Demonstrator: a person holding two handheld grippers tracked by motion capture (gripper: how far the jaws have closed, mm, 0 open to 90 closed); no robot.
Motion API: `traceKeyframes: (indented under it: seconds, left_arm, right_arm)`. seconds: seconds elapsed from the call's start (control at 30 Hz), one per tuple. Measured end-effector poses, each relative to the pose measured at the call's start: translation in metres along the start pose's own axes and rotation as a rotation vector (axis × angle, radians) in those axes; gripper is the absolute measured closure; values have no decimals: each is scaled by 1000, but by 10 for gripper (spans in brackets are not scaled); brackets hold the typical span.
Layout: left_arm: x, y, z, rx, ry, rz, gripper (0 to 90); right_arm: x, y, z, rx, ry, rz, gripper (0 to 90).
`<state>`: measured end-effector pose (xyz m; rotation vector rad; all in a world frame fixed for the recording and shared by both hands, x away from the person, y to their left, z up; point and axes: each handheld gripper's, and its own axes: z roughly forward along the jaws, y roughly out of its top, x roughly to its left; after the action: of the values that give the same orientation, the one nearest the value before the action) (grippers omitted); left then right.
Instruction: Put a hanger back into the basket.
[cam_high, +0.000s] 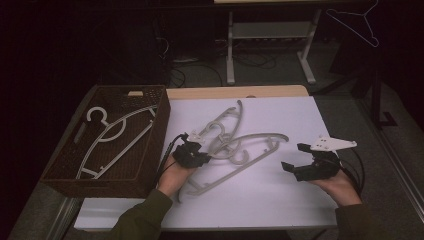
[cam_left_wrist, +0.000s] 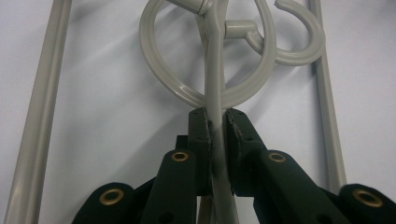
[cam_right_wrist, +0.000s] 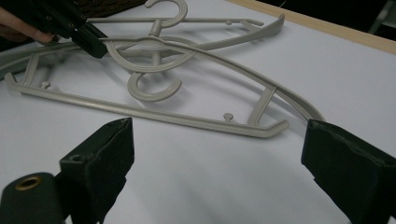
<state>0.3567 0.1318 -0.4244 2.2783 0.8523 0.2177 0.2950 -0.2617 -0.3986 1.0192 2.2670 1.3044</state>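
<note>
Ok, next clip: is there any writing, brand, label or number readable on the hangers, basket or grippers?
None: no readable text stands anywhere.
Grey plastic hangers on the white table sheet: plain, no marking visible.
Dark brown woven basket holding a white hanger: no label visible.
Left gripper, shut on a hanger's bar, and right gripper, fingers open: black, unmarked; any small print is lost in the dim light.

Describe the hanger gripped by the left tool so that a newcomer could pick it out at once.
Start at the white table top, right of the brown basket. Two grey plastic hangers lie tangled there, hooks overlapping. The gripped hanger is the one nearer the person, and the left tool is shut on its curved arm; the other hanger lies farther back, untouched.
</note>
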Motion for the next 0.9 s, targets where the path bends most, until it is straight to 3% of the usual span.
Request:
traceKeyframes:
  seconds: [0.37,0.6,0.9]
  left_arm:
    - [0,2,-6,-34,-8,3,817]
    - [-1,3,-7,-30,-23,-1,822]
    - [-8,11,-18,-52,-38,32,827]
  right_arm:
    - [0,0,0,1,0,-2,91]
    - [0,0,0,3,2,-1,90]
    - [1,0,1,4,5,0,92]
